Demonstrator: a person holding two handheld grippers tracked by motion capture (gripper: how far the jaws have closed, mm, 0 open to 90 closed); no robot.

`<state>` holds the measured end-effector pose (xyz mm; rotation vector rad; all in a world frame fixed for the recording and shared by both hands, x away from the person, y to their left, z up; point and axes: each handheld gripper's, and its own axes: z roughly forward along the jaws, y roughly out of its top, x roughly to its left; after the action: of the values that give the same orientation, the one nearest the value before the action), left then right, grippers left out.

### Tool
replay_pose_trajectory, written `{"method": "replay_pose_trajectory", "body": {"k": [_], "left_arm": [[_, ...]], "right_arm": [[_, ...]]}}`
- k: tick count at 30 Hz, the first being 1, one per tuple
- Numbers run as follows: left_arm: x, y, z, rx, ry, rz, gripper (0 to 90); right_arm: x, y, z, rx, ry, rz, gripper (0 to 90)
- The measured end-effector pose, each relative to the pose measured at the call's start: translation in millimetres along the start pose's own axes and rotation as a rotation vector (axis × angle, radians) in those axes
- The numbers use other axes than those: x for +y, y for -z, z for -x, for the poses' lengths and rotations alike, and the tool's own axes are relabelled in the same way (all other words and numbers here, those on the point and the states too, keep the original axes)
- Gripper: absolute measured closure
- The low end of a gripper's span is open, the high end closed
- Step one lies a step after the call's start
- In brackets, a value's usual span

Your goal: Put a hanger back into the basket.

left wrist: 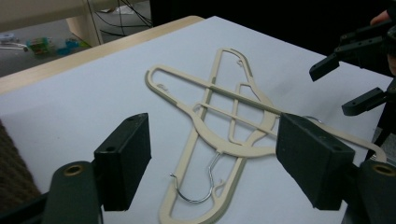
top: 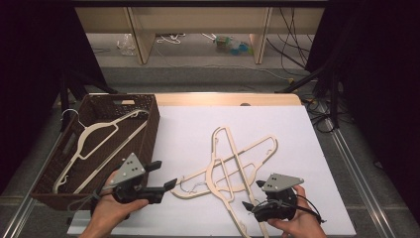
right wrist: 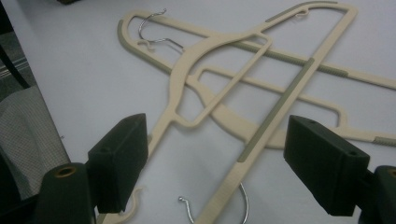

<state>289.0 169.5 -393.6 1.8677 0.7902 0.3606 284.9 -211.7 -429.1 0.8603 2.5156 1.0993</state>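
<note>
High view first: two cream hangers [top: 230, 166] lie crossed on the white table [top: 297, 134], just right of the brown woven basket [top: 143, 106], which sits at the table's left edge and holds a third hanger [top: 94, 144] of the same colour leaning across its inside. The left gripper [top: 166, 174] is held just right of the basket's near corner, its jaws spread wide with nothing between them, pointing toward the metal hook ends of the crossed hangers. The right gripper [top: 251, 194] sits on the far side of the crossed hangers from the basket, near the table's front edge, its jaws also spread and holding nothing.

From the left gripper view, a metal hook [left wrist: 198, 184] lies on the table between the open jaws, untouched by either pad, and the other gripper [left wrist: 343, 86] shows beyond the hangers. From the right gripper view, a hanger bar [right wrist: 275, 116] runs up between the open jaws, apart from both pads.
</note>
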Motion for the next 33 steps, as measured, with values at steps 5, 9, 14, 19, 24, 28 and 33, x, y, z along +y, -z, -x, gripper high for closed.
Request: {"method": "replay_pose_trajectory", "body": {"k": [5,9,14,19,24,28,33], "left_arm": [[-16.6,-10.1,3.5,-0.027,-0.008,-0.010,22.7],[-24.7,-12.8,7.4,-0.026,0.010,0.021,17.0],[-29.8,-17.9,11.4,-0.034,-0.013,0.037,16.0],[-34.1,-22.0,10.9,-0.011,-0.033,0.014,16.1],[-34.9,-23.8,9.7,-0.020,-0.033,0.007,16.2],[-36.6,-24.1,13.0,-0.025,-0.054,-0.006,16.2],[-37.4,-23.8,12.6,-0.028,-0.052,-0.004,16.3]], "right_arm": [[-2.0,-4.6,-1.9,0.003,0.012,-0.012,22.7],[-1.3,-5.8,-3.6,-0.001,0.006,-0.015,22.6],[-0.9,-6.6,-6.4,-0.003,0.008,-0.017,21.3],[-0.6,-13.9,-14.1,0.008,0.010,-0.047,19.8],[-0.6,-21.8,-18.3,0.026,0.026,-0.071,19.7],[-0.4,-32.8,-22.4,0.021,0.036,-0.120,20.0],[2.2,-44.1,-26.9,0.020,0.046,-0.161,21.4]]}}
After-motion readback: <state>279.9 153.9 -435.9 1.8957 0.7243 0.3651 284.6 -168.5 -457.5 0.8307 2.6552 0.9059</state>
